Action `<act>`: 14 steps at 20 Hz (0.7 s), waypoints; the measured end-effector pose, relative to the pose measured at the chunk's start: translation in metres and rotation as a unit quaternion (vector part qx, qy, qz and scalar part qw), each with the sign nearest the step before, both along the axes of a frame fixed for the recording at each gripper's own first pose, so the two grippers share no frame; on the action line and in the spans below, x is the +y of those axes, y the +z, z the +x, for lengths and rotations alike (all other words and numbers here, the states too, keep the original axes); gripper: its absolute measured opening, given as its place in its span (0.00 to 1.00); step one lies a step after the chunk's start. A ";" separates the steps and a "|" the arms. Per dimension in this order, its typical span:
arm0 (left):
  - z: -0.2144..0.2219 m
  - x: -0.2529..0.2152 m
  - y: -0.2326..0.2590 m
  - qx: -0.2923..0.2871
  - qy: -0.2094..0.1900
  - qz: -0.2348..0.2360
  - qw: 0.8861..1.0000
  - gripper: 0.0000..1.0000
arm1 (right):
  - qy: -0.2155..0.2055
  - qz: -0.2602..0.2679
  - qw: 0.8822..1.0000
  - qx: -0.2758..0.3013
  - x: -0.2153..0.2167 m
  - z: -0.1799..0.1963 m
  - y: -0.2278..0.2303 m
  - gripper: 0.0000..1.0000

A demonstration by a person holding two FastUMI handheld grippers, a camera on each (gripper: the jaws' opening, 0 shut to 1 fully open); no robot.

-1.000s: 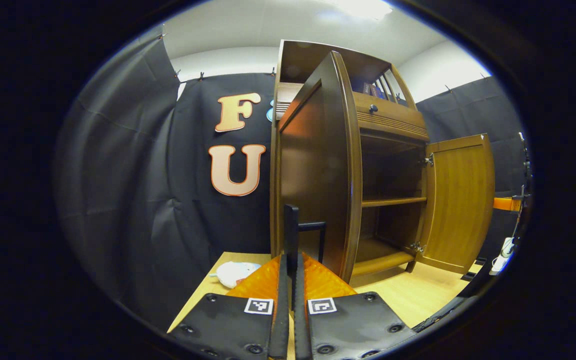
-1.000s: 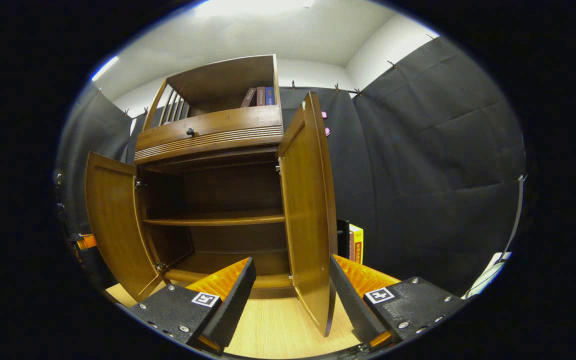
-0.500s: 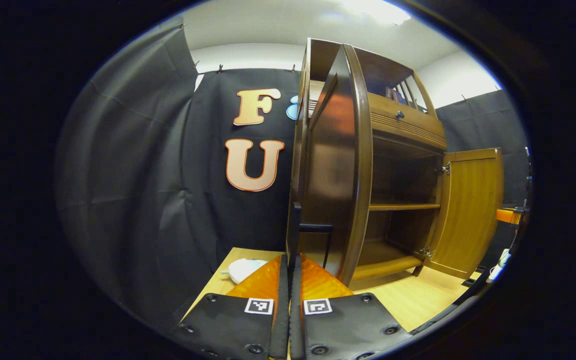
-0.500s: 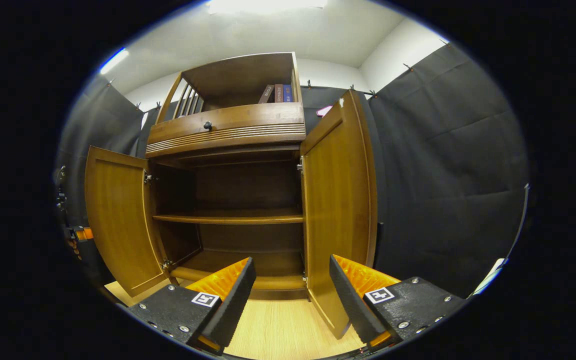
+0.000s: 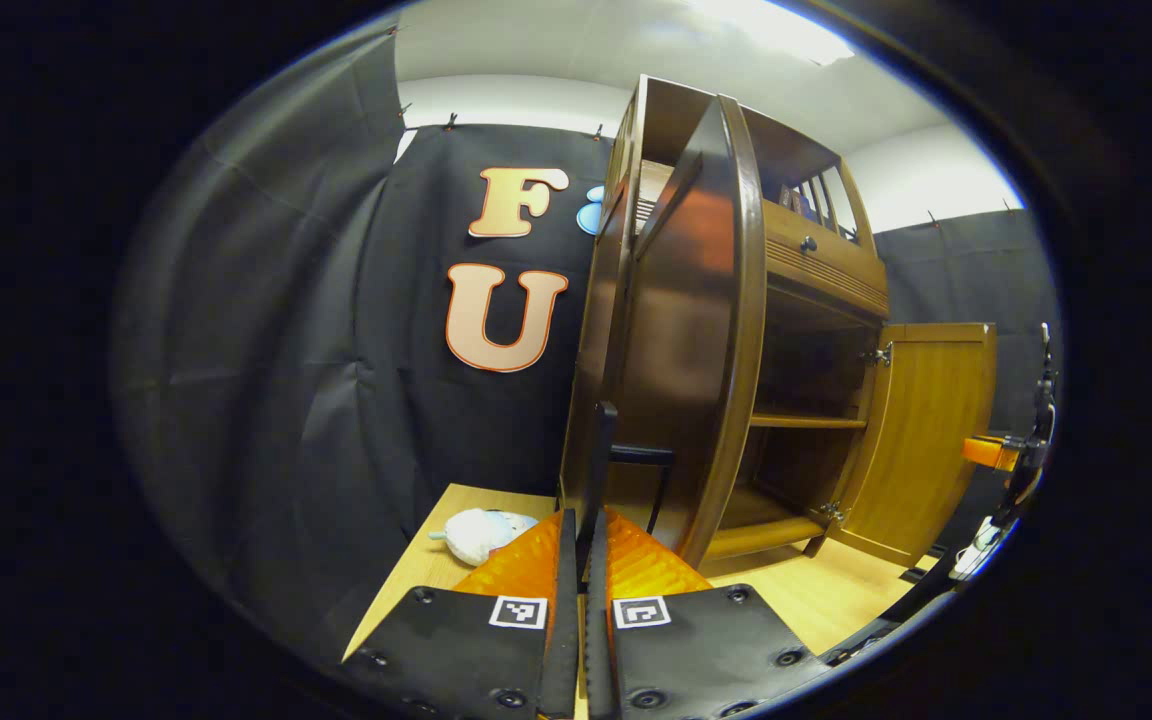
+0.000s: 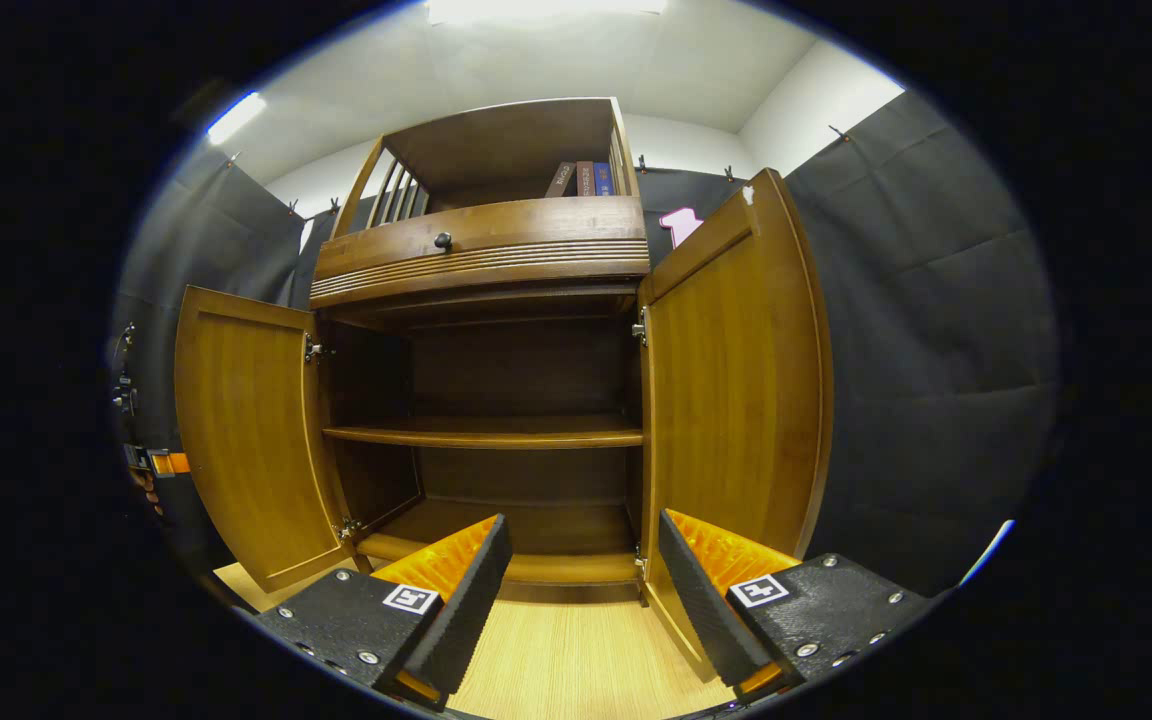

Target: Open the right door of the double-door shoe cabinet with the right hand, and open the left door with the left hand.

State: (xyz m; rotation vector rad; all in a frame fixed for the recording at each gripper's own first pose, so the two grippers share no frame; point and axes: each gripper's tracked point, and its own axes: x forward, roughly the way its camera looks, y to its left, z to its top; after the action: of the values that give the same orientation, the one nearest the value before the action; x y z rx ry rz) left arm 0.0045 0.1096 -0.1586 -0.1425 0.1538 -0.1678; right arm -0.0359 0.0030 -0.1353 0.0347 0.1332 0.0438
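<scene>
Doors stood wider than before: left gripper [image 5: 583,560] clamped the left door [image 5: 681,330] handle [image 5: 601,470]; right gripper [image 6: 584,560] gaped, off the right door [image 6: 736,380].

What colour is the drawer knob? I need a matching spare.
The knob is black, on the brown wooden drawer; the right gripper view shows it best.

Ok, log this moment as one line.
left gripper: shut on left door handle | right gripper: open, holds nothing | left door: open | right door: open
</scene>
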 end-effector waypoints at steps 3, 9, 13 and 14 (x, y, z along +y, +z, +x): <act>-0.011 0.006 0.000 0.003 0.001 0.004 1.000 0.11 | 0.009 0.006 1.000 0.001 0.008 0.005 -0.002 0.96; -0.049 0.013 0.035 -0.006 0.028 0.006 1.000 0.11 | 0.021 0.011 1.000 0.005 0.020 0.015 -0.004 0.90; -0.070 -0.001 0.086 -0.047 0.048 0.008 0.998 0.11 | 0.021 0.011 1.000 0.003 0.017 0.017 0.004 0.90; -0.073 -0.007 0.095 -0.053 0.051 0.012 0.997 0.07 | 0.020 0.012 1.000 0.002 0.016 0.017 0.008 0.90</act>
State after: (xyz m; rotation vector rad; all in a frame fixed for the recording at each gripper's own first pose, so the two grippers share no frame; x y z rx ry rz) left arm -0.0688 0.1029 -0.0636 -0.1173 0.0427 -0.0710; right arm -0.0187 0.0187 -0.1273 0.0554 0.1374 0.0857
